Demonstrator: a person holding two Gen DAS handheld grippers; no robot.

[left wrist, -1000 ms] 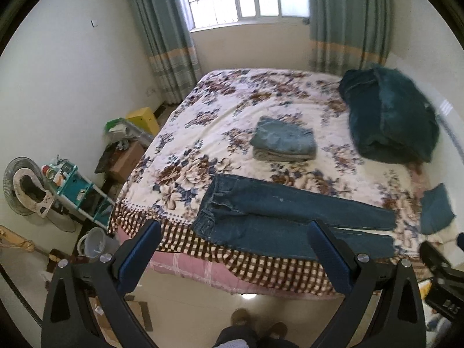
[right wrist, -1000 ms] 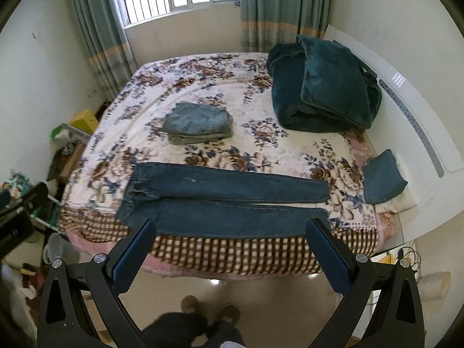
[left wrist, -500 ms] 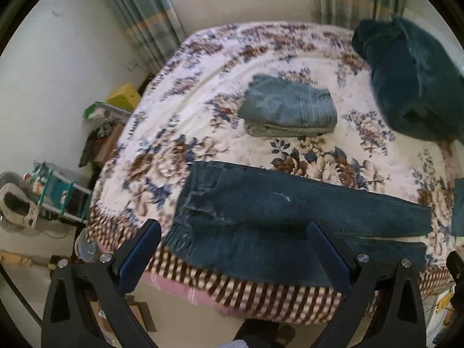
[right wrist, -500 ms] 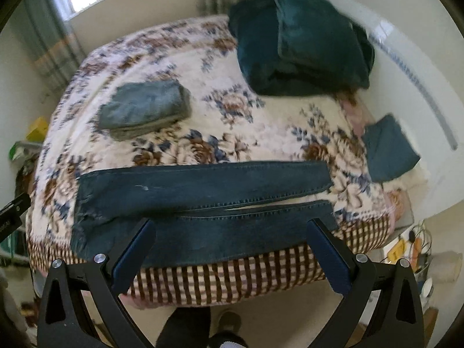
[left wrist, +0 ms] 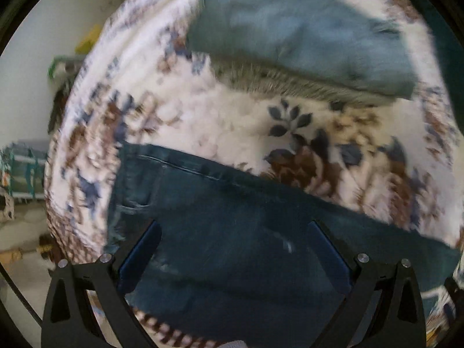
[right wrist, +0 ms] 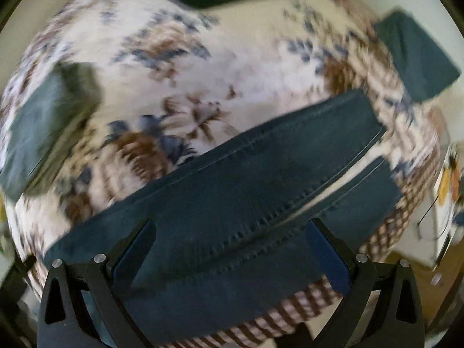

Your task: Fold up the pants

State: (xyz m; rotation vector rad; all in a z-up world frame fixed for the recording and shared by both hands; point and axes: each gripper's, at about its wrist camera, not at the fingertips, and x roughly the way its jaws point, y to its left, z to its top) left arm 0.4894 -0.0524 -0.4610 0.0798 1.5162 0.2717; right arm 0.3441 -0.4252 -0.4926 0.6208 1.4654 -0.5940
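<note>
Denim pants [left wrist: 232,232]: left claw [left wrist: 232,249], agape, sees the waistband; right claw [right wrist: 232,249], agape, the leg hems.

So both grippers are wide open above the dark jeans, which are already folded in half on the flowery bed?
Not quite. The dark jeans are spread flat, both legs side by side, as the right wrist view shows. The left gripper and right gripper are indeed open above them.

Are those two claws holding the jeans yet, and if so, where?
No. Both the left gripper and right gripper have jaws wide open above the jeans, gripping nothing.
</note>
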